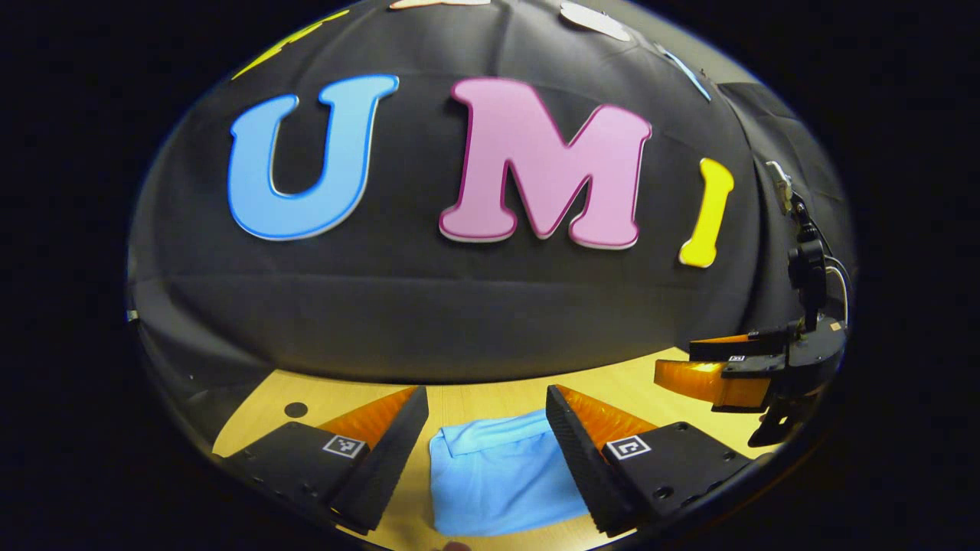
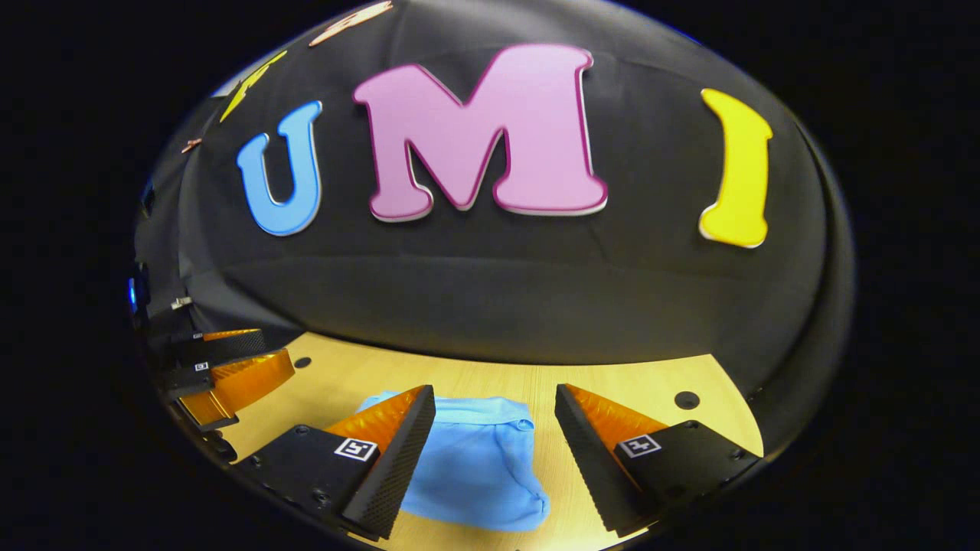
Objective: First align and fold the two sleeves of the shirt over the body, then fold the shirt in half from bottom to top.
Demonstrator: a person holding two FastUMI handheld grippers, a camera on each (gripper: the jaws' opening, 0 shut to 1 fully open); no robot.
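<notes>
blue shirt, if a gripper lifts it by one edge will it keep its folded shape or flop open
Probably flop: the blue shirt is soft cloth with rounded, puffy folds. Likely light, lying limp on the table. Pushed, it would likely bunch rather than slide.

No readable text, labels or numbers appear on any object here.

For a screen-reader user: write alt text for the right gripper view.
A folded blue shirt lies on a wooden table, between the open right tongs held above it. The left tongs hover at the left edge.
</notes>
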